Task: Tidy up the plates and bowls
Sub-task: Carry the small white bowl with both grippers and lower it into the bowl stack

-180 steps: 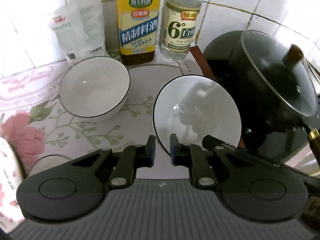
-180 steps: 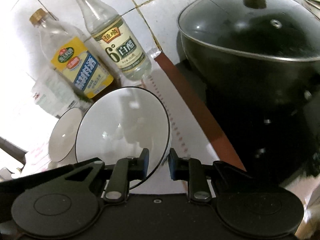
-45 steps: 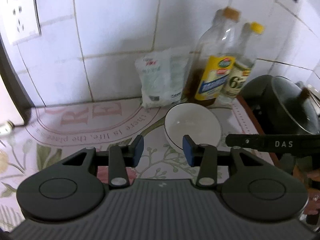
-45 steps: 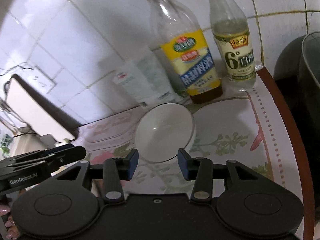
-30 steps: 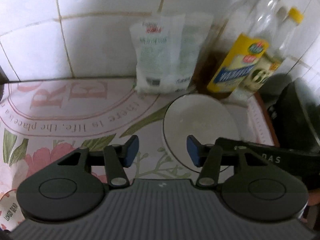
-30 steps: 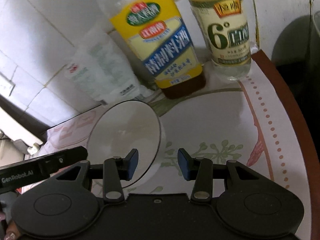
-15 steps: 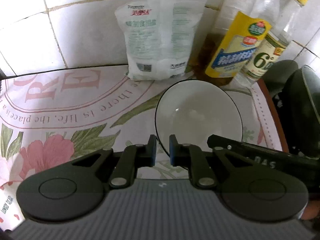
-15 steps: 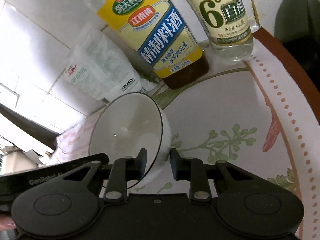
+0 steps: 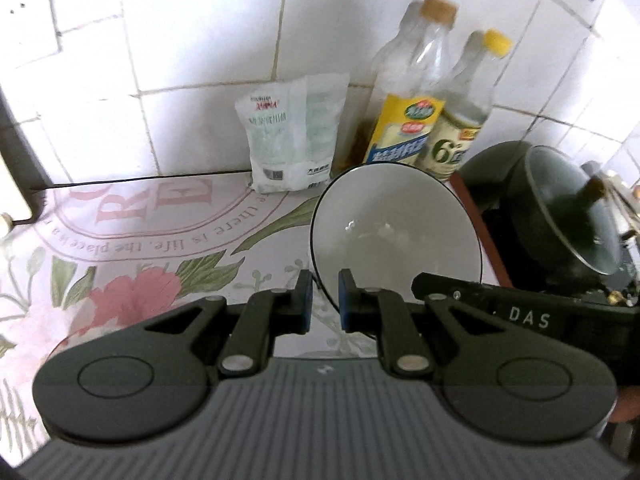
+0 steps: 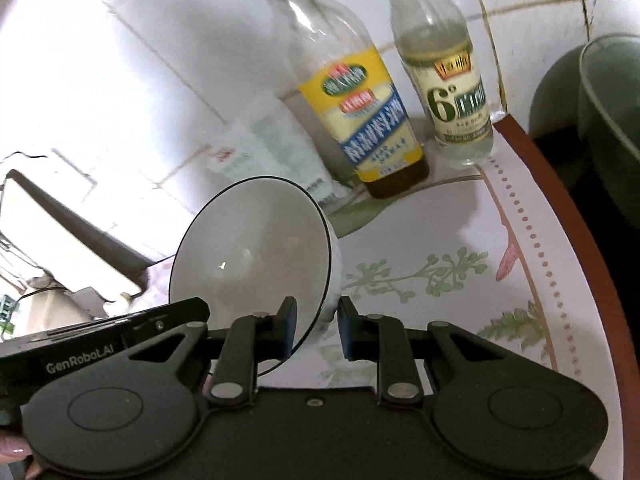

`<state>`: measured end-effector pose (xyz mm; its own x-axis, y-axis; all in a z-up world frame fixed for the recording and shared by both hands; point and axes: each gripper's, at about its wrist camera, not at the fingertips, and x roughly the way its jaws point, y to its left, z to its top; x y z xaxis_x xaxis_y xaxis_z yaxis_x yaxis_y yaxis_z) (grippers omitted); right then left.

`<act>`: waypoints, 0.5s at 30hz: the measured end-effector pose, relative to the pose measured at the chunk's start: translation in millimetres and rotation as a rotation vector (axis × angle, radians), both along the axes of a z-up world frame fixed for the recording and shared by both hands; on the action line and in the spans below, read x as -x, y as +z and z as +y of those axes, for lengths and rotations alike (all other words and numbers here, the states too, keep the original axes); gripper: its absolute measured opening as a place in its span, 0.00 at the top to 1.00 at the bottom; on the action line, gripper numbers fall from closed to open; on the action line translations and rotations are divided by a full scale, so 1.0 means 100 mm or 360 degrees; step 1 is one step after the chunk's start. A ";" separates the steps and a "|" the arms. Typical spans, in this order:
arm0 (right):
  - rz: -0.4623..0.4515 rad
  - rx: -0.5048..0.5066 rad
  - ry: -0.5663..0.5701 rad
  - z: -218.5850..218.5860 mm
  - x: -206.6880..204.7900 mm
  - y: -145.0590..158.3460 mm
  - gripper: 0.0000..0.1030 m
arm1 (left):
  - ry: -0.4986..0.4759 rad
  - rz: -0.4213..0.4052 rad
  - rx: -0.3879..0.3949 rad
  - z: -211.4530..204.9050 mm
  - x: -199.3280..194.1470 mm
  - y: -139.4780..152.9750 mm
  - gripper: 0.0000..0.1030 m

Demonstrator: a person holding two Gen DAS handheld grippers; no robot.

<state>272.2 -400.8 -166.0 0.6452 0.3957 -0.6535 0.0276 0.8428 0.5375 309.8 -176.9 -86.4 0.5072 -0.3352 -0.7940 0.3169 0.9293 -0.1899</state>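
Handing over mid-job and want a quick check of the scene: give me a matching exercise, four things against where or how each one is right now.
Things:
1. bowl
2. salt bag
3. pot
4. yellow-label bottle

States:
A. leaning on the tiled wall
B. glass lid on
C. rim pinched by the left gripper and right gripper
D. upright beside the vinegar bottle

Pairs: 1-C, 2-A, 3-B, 4-D
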 end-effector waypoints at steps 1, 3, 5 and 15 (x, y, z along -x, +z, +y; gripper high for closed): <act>-0.0014 0.0003 0.0008 0.03 0.09 0.08 0.74 | 0.0001 -0.0010 0.0008 0.05 0.07 0.06 0.89; -0.0038 0.0015 0.0026 0.08 0.23 0.21 0.74 | 0.0008 -0.0035 0.0023 0.15 0.23 0.17 0.89; -0.0064 0.0042 0.0051 0.15 0.38 0.34 0.74 | 0.0009 -0.0064 0.0023 0.23 0.39 0.28 0.89; -0.0131 0.0108 0.0130 0.37 0.91 0.64 0.74 | 0.0094 -0.0100 0.0082 0.51 1.00 0.46 0.89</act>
